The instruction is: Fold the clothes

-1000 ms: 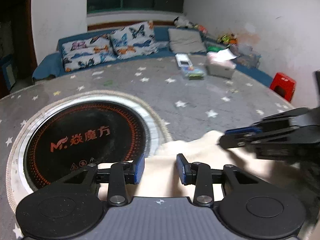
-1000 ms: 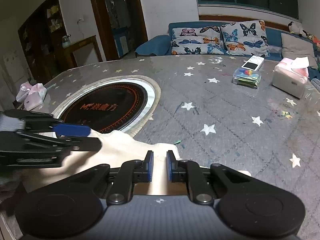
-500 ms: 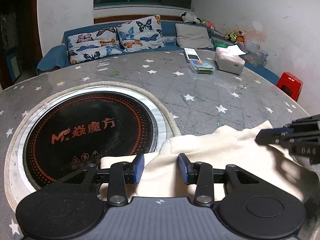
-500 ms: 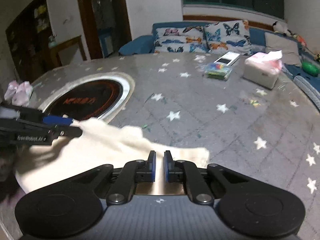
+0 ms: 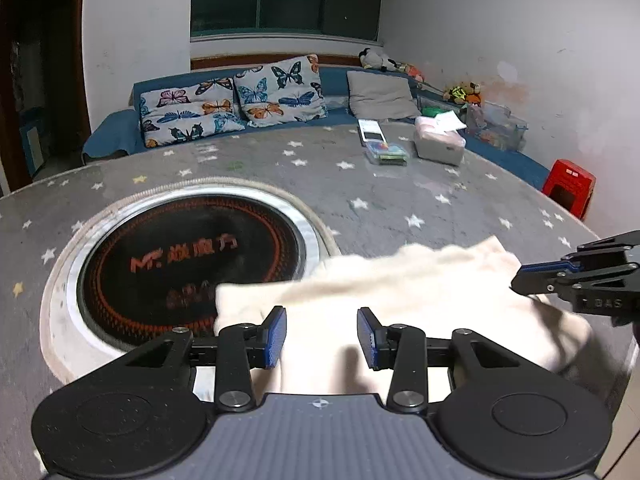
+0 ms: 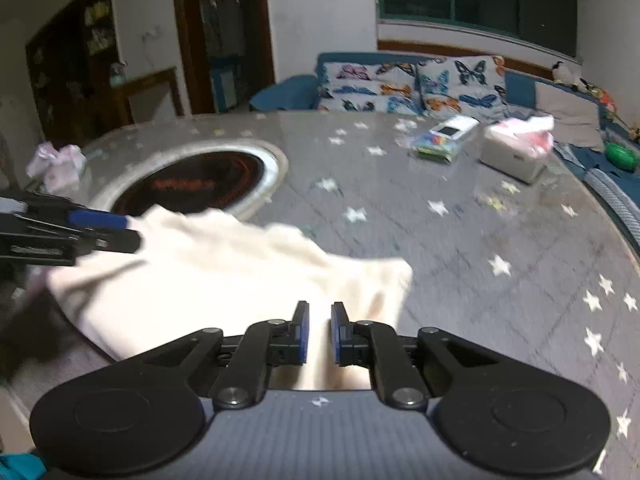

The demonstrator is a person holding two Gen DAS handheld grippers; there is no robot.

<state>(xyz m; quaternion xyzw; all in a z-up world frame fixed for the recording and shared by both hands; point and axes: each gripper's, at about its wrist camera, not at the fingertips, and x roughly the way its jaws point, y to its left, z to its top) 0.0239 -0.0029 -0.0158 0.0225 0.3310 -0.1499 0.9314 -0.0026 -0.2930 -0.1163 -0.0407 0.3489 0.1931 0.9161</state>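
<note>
A cream garment (image 5: 420,280) lies bunched on the grey star-patterned table (image 5: 400,200), and one edge overlaps the round black stove (image 5: 192,256). My left gripper (image 5: 322,320) has its jaws partway apart with a thick fold of the cloth filling the gap. In the right wrist view the left gripper (image 6: 128,232) sits at the garment's (image 6: 224,264) left corner. My right gripper (image 6: 319,312) pinches the cloth's near edge in a narrow gap that is opening slightly. In the left wrist view the right gripper (image 5: 520,276) sits at the cloth's right end.
A tissue box (image 5: 438,144), a clear box of coloured bits (image 5: 388,154) and a white device (image 5: 370,130) sit at the table's far side. A pink bundle (image 6: 60,164) lies far left. A red stool (image 5: 568,184) stands past the right edge. A sofa (image 5: 240,104) is behind.
Both grippers have moved across the table and drawn apart with the garment between them. The cloth is now spread wider and reaches over the stove's rim.
</note>
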